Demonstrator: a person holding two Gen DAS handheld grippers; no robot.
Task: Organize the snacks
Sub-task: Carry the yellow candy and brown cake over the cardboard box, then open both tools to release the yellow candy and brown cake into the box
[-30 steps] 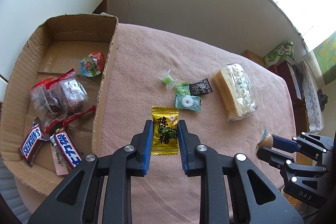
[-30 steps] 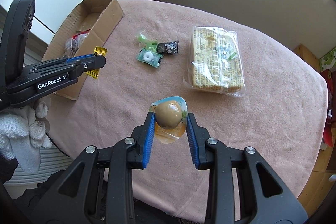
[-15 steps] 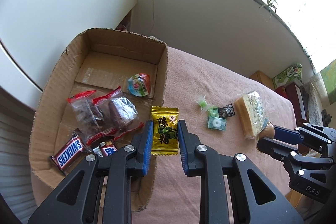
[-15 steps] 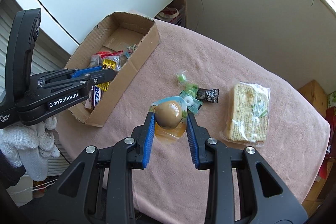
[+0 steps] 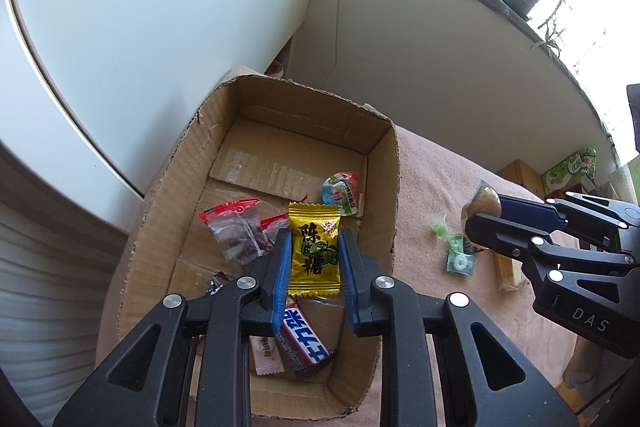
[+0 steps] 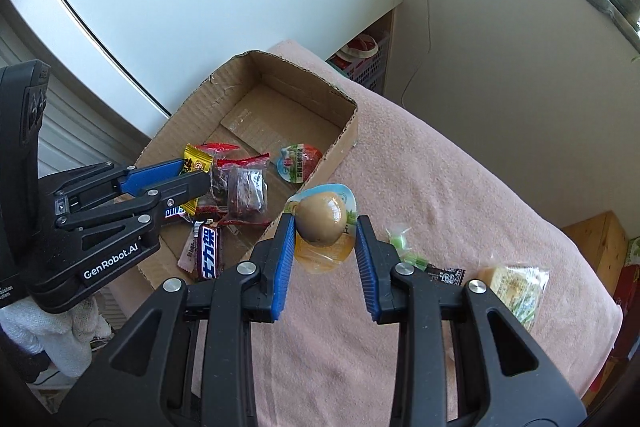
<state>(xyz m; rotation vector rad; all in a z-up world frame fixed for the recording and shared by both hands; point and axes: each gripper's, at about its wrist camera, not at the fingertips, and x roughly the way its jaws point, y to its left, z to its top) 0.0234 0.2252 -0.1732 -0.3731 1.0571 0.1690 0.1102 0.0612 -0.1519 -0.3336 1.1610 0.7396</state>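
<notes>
- Since the earlier frame, the left tool [image 5: 314,259] has been carried from over the cloth to above the box [image 5: 394,195]; the right tool [image 6: 323,245] has followed toward the box's near wall.
- Left tool: clamped on the yellow candy [image 5: 314,253], held over the snacks already in the box, apparently for dropping.
- Right tool: clamped on the jelly cup [image 6: 322,223], short of the wall, over the desk [image 6: 460,187].
- Open floor is seen at the box's far end; the left tool crowds the near end.
- Loose sweets [image 6: 404,247] and a cracker pack [image 6: 516,287] are left on the cloth.
</notes>
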